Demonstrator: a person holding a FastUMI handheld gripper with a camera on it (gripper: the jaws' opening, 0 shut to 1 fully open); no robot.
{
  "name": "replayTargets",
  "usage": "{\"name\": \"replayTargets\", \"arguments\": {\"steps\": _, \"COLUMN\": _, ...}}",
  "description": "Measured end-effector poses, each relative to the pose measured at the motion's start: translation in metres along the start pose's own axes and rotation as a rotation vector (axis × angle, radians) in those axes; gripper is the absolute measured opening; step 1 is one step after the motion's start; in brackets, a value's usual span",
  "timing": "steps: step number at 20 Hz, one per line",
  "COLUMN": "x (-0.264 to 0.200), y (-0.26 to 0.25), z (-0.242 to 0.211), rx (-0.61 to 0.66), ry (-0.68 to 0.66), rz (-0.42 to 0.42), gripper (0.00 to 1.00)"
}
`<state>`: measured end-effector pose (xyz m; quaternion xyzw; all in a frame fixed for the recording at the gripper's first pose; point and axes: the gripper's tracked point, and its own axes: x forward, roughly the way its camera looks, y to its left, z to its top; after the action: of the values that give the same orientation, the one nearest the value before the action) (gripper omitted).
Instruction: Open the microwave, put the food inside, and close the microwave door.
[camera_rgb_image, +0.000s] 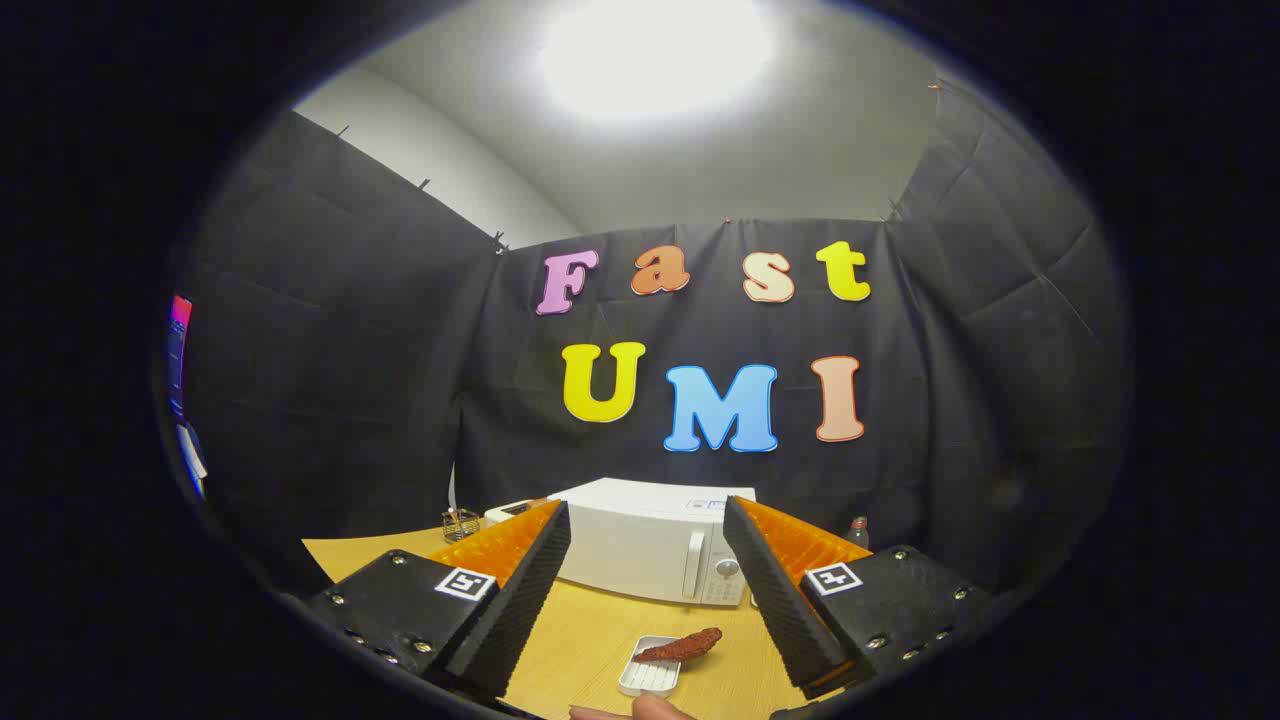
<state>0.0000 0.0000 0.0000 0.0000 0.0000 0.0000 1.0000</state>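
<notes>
A white microwave (640, 540) stands on the wooden table (590, 640) beyond my fingers, its door shut, with a vertical handle (693, 566) and a dial panel on its right side. On the table between my fingers lies a small white tray (650, 675) with a reddish-brown piece of food (682, 646) resting across its far end. My gripper (648, 515) is open, raised above the table, its fingers spread on either side of the microwave with nothing between them. A person's fingertip (640, 710) shows just in front of the tray.
A small wire basket (461, 524) and a flat white object (512, 511) sit left of the microwave. A bottle with a red cap (858, 531) stands behind its right side. A lit screen (178, 350) hangs on the booth's left wall.
</notes>
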Motion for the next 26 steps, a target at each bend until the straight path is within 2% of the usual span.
{"name": "replayTargets", "arguments": {"steps": 26, "x": 0.016, "y": 0.0, "z": -0.009, "rx": 0.02, "ry": 0.011, "rz": -0.02, "gripper": 0.97}}
